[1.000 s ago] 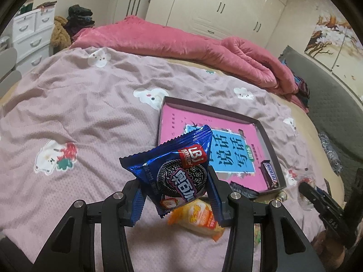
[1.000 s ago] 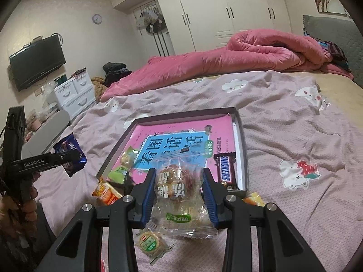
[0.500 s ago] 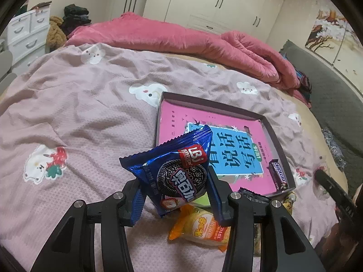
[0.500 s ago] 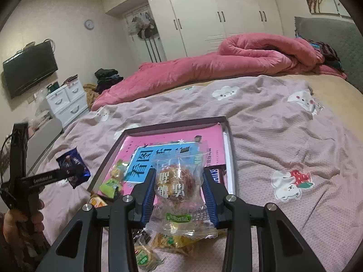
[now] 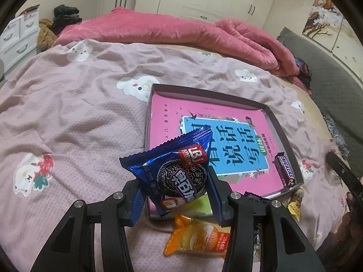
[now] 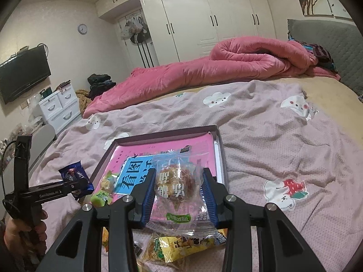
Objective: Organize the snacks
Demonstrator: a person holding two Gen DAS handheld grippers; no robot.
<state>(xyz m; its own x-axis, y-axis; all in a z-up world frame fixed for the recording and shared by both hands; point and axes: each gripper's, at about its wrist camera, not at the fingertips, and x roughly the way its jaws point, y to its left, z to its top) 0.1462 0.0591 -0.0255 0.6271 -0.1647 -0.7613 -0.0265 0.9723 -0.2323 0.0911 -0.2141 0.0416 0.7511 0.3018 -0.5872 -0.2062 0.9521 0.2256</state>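
The left claw (image 5: 174, 195) pinches a blue cookie pack (image 5: 174, 170) and has come forward and down – the pack now hangs over the near-left corner of the tray (image 5: 281, 136), where a second ago it was short of it. The right claw (image 6: 179, 195) pinches a clear-wrapped pastry (image 6: 174, 185), held above the tray's near edge – barely moved. A chocolate bar (image 5: 284, 167) already lies along the tray's right wall; an orange packet (image 5: 197, 240) waits on the bed (image 5: 68, 113) just outside. Both snacks look ready to be set down in the tray.
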